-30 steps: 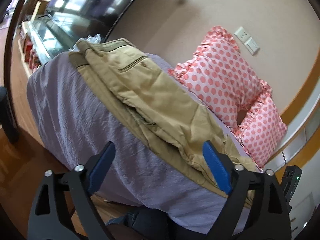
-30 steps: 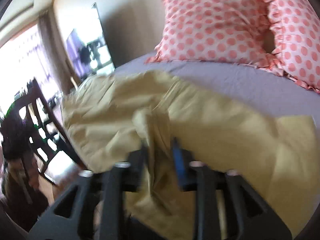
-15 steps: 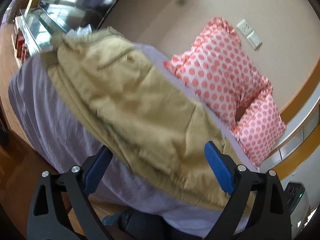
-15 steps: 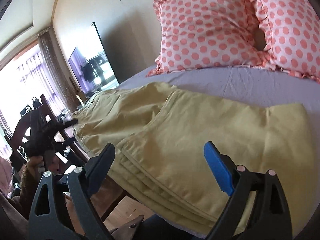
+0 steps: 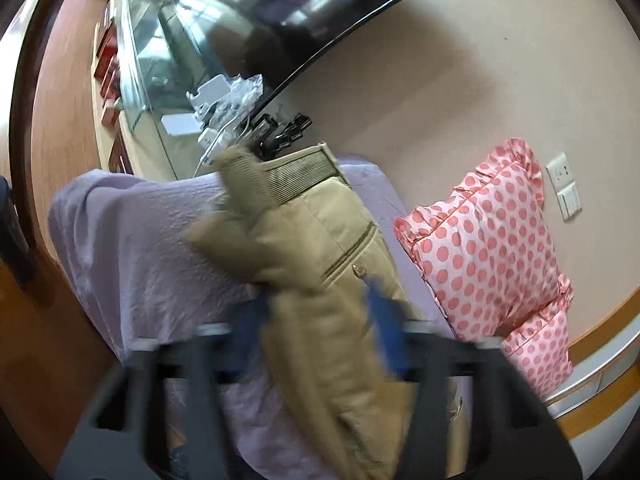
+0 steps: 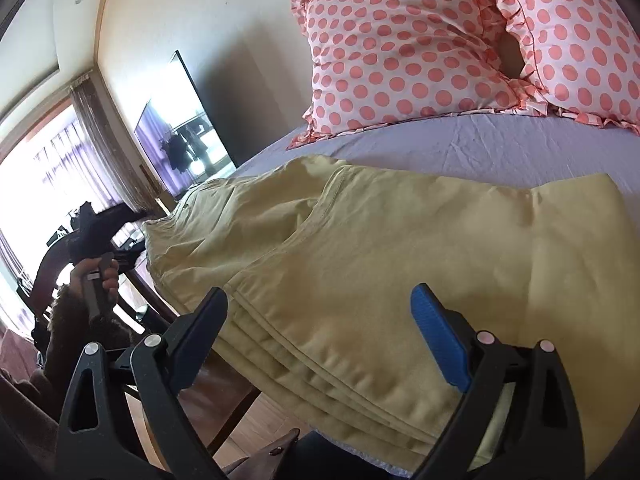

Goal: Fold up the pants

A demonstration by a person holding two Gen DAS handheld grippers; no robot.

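Observation:
The khaki pants lie folded on the lilac bed sheet, leg hems stacked at the near edge. My right gripper is open just above those stacked hems, touching nothing. In the left wrist view the pants rise in a bunched ridge with the ribbed waistband at the far end. My left gripper is blurred and its blue pads sit close on either side of the bunched cloth; it appears shut on the pants. The left gripper and the hand holding it also show at the right wrist view's left.
Two pink polka-dot pillows lean against the wall at the bed head. A dark TV screen and a glass cabinet with cables stand past the bed's foot. A dark wooden chair and wooden floor lie beside the bed.
My left gripper has narrowed from wide open onto a bunch of the pants near the waistband. My right gripper let go of the cloth earlier and now hovers open over the hems.

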